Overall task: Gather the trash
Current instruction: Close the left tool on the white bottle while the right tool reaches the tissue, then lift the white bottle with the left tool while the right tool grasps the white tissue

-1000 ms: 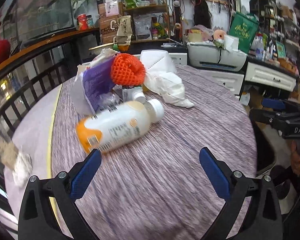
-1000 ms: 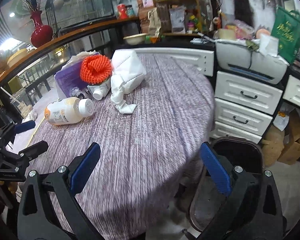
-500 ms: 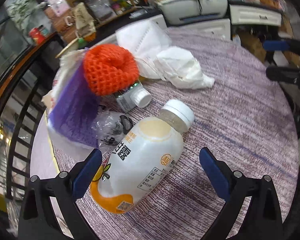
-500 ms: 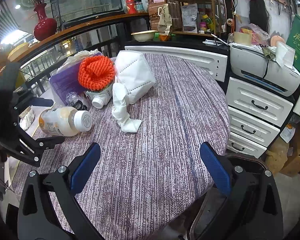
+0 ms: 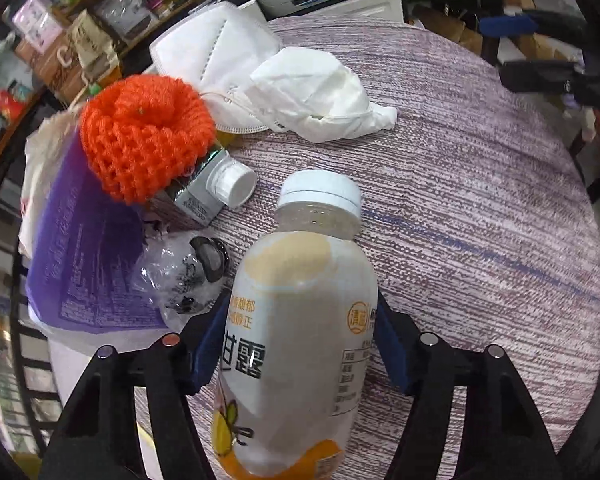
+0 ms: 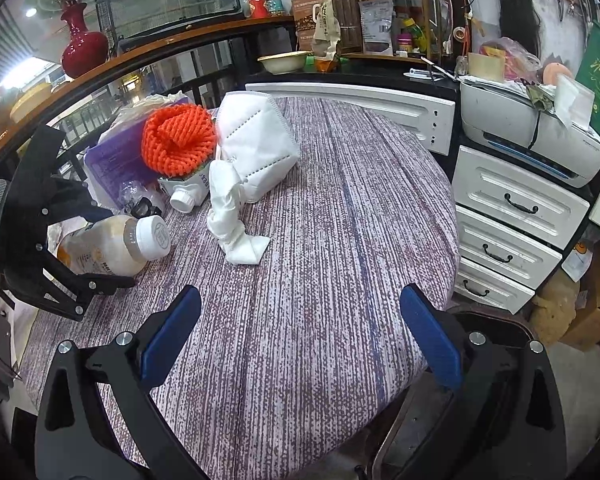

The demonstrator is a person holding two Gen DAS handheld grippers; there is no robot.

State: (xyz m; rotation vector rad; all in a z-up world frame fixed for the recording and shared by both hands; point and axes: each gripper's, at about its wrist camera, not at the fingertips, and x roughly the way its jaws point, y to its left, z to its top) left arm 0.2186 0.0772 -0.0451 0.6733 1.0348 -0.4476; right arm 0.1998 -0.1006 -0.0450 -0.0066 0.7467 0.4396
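A white drink bottle (image 5: 296, 344) with a white cap and orange base lies on the purple-striped table (image 5: 480, 216). My left gripper (image 5: 300, 344) is closed around its body, blue pads touching both sides; the bottle also shows in the right wrist view (image 6: 112, 246). Beyond it lie an orange foam net (image 5: 144, 136) on a small carton (image 5: 204, 192), a purple bag (image 5: 80, 248), clear crumpled plastic (image 5: 180, 276), a white face mask (image 5: 216, 60) and crumpled white tissue (image 5: 320, 96). My right gripper (image 6: 300, 336) is open and empty above the table's near side.
A dark bin (image 6: 432, 420) stands on the floor below my right gripper, at the table's edge. White drawers (image 6: 512, 220) and a printer (image 6: 532, 136) stand to the right. A railing and cluttered shelves (image 6: 360, 12) run behind the table.
My left gripper moved forward over the bottle and closed its pads onto the bottle's sides. My right gripper shifted slightly nearer the table and stayed open.
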